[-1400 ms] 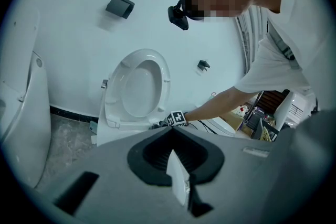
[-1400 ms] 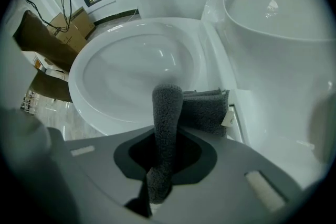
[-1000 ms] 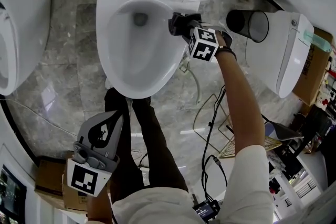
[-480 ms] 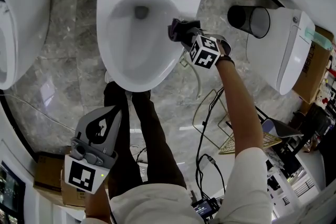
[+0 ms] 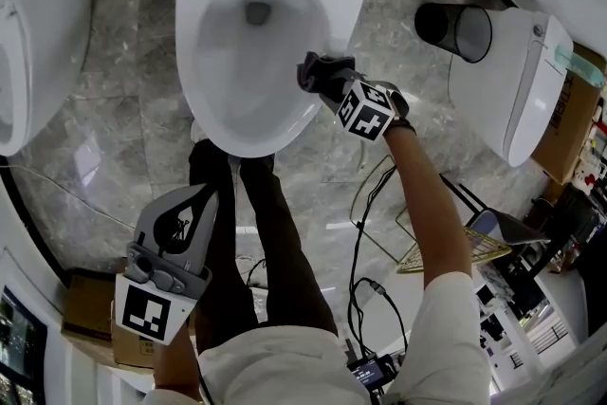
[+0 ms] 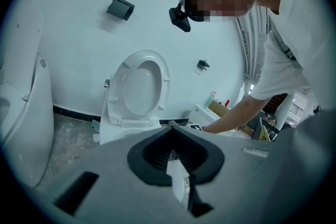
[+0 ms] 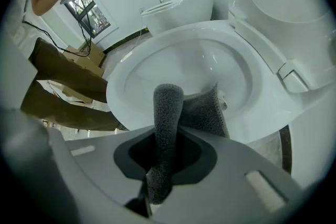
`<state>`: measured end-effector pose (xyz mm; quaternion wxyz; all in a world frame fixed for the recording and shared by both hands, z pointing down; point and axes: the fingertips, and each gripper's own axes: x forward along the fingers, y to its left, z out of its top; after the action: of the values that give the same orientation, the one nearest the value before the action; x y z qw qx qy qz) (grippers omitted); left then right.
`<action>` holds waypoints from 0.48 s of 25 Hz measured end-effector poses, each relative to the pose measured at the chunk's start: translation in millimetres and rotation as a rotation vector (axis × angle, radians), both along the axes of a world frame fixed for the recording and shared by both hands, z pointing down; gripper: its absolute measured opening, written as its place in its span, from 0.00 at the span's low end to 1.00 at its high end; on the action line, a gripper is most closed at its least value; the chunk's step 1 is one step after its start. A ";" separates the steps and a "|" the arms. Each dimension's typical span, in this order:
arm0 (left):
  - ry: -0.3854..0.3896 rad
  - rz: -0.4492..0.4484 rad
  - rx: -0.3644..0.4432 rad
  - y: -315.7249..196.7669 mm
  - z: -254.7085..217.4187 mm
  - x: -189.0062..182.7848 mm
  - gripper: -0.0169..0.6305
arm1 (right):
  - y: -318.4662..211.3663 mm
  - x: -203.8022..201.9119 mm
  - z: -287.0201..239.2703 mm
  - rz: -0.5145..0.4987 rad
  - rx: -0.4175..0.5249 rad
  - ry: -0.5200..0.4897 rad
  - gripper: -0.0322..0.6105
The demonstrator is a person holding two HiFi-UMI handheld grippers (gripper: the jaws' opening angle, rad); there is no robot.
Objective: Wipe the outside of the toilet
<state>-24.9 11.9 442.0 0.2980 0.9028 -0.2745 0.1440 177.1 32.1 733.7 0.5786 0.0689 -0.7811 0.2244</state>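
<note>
Grey marble floor (image 5: pixel 104 119) is lying under a white toilet (image 5: pixel 187 62). The right gripper (image 5: pixel 316 77) is clamping a grey cloth (image 7: pixel 168 107), holding it against the bowl's outer right edge. The left gripper (image 5: pixel 200 201) is hanging beside the person's leg (image 5: pixel 275 232), jaws together, gripping nothing.

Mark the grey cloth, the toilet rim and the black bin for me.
grey cloth (image 7: pixel 167 107), right gripper view, on its rolled fold.
toilet rim (image 5: pixel 186 66), head view, on the left edge.
black bin (image 5: pixel 471 38), head view, on its side wall.
</note>
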 end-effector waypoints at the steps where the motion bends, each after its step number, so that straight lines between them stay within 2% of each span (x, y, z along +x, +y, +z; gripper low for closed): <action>1: 0.000 -0.002 0.000 0.2 0.0 -0.3 0.02 | 6.5 -3.4 -0.4 0.013 -0.016 -0.012 0.14; 12: -0.001 -0.005 -0.007 6.1 1.8 -5.4 0.02 | 53.6 -36.1 -1.3 0.195 -0.240 -0.132 0.14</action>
<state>-30.2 18.1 443.8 0.3014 0.9010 -0.2763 0.1449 141.0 85.7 732.5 0.5057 0.0600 -0.7744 0.3753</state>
